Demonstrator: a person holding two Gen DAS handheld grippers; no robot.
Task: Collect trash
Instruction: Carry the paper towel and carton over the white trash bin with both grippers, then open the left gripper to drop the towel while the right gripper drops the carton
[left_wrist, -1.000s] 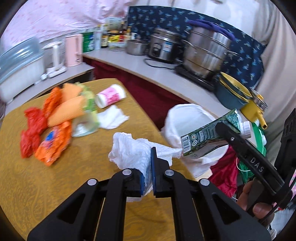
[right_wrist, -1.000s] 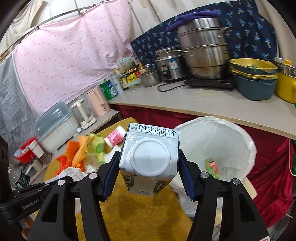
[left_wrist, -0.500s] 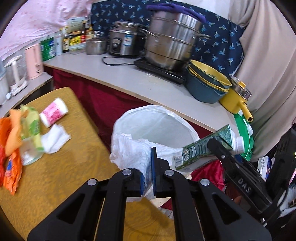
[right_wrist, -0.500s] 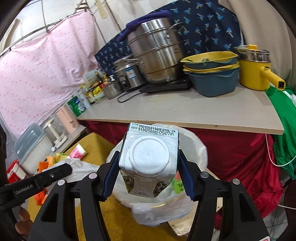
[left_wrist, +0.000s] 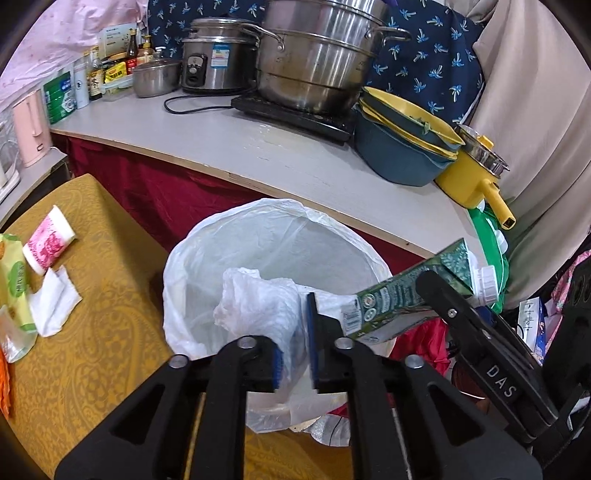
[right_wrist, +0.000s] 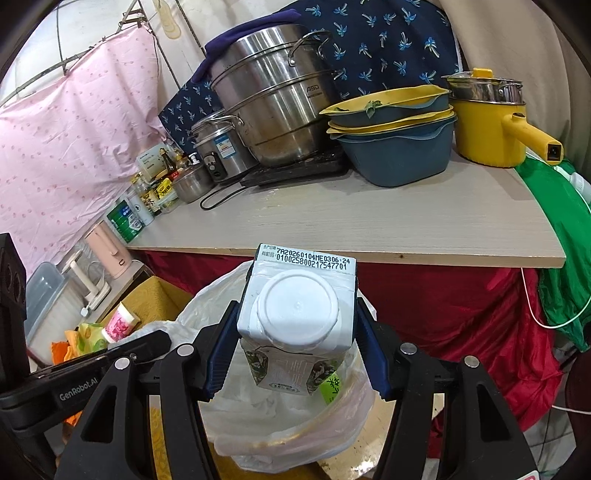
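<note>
A trash bin lined with a white plastic bag (left_wrist: 236, 236) stands on the floor beside the table; it also shows in the right wrist view (right_wrist: 280, 432). My left gripper (left_wrist: 294, 354) is over the bin's near rim, its jaws slightly apart, with a crumpled white plastic bag (left_wrist: 258, 306) between them. My right gripper (right_wrist: 293, 354) is shut on a green and white drink carton (right_wrist: 295, 314) with a white cap, held above the bin. The carton also shows in the left wrist view (left_wrist: 402, 299).
The table with a yellow patterned cloth (left_wrist: 92, 332) carries a pink and white cup (left_wrist: 48, 243), a white tissue (left_wrist: 53, 302) and green and orange wrappers (left_wrist: 14, 280). A counter (left_wrist: 258, 147) behind the bin holds pots, stacked bowls and a yellow pan.
Both grippers moved from over the table to above the bin. The left jaws have parted a little around the crumpled bag. The carton stays gripped.
</note>
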